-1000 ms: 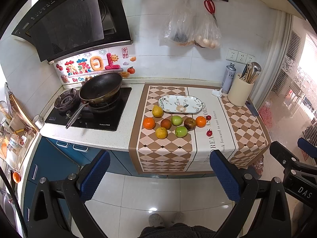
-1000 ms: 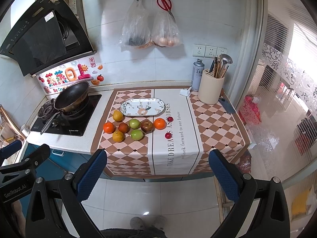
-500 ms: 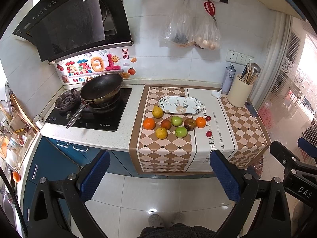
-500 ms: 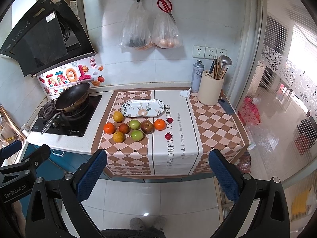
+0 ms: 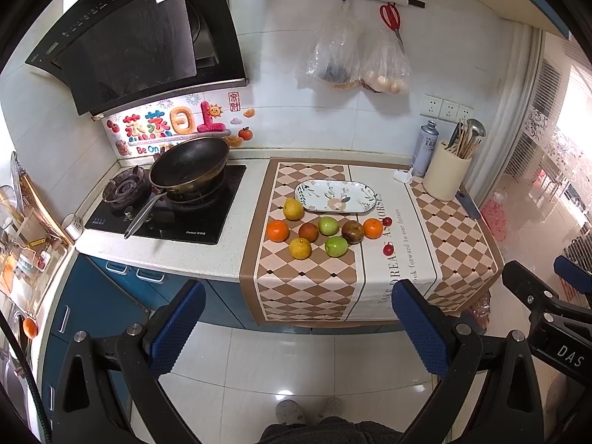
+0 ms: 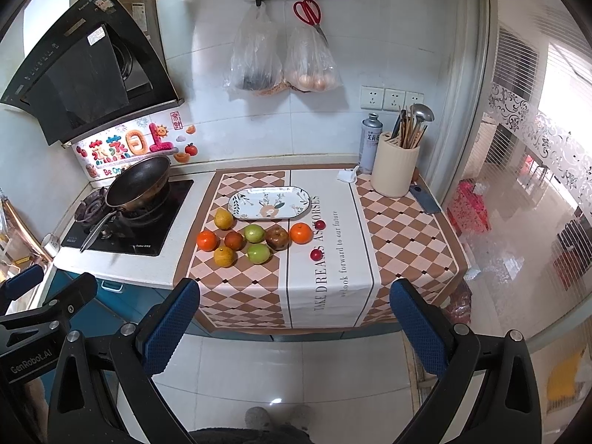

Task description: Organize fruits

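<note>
Here, left claw (image 5: 298, 327) and right claw (image 6: 294, 323) both spread wide, empty, well short of the fruits (image 6: 259, 238).

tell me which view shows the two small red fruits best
The right wrist view: both small red fruits sit nearer the middle on the white strip of the cloth, clear of the oranges. In the left wrist view they appear smaller, the rear one close beside an orange.
</note>
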Demonstrator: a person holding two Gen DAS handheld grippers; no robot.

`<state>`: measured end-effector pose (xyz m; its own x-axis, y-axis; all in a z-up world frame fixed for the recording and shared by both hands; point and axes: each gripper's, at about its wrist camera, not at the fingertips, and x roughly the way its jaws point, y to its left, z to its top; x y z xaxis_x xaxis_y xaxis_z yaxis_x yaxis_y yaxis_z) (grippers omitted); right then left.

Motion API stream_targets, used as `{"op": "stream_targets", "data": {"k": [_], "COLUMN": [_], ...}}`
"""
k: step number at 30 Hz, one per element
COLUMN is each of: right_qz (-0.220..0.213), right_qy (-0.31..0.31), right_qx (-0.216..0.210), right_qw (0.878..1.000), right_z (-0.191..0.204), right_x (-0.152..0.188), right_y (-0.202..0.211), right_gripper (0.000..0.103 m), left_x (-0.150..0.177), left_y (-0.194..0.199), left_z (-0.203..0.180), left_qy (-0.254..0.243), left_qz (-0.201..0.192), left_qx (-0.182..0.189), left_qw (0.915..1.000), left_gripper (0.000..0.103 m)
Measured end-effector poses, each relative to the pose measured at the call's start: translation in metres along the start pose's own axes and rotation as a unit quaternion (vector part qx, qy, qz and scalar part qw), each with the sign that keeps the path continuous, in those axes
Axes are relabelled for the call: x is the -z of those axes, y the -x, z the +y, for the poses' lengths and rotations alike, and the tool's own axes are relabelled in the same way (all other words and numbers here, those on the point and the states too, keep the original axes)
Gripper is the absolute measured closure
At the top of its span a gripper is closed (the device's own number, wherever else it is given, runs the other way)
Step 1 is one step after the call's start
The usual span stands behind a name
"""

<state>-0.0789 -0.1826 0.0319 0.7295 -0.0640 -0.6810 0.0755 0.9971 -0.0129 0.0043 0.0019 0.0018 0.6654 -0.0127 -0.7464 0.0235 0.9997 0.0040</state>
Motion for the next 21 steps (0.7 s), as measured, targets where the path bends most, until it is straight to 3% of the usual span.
{"op": "stream_targets", "data": {"k": [5, 9, 16, 21], "right_qz": [-0.003, -0.004, 0.082, 0.116], "right_qy": [-0.019, -0.043, -0.085, -0.09], "right_qx": [-0.014, -0.042, -0.107, -0.098], "right_qw": [1.0, 0.998, 0.987, 0.984], "right_z": [-0.007, -0.025, -0.04, -0.038], "right_x": [-0.001, -0.001, 0.0, -0.001], "right_y": [-0.007, -0.038, -0.14, -0.22], "right_gripper": [0.0, 0.0, 0.0, 0.001], "left_x": [-0.005, -0.007, -0.012, -0.028], "left_y": [-0.01, -0.029, -0.091, -0.161], "left_z": [-0.009, -0.011, 0.007, 0.034], "left_qy": [0.01, 0.02, 0.026, 0.032], "left_qz": [-0.003, -0.02, -0.004, 0.042], "left_qx": [-0.013, -0.054, -0.123, -0.143], "left_qw": [0.9999, 0.9982, 0.992, 0.9883], "left_gripper": [0.0, 0.0, 0.0, 0.0]}}
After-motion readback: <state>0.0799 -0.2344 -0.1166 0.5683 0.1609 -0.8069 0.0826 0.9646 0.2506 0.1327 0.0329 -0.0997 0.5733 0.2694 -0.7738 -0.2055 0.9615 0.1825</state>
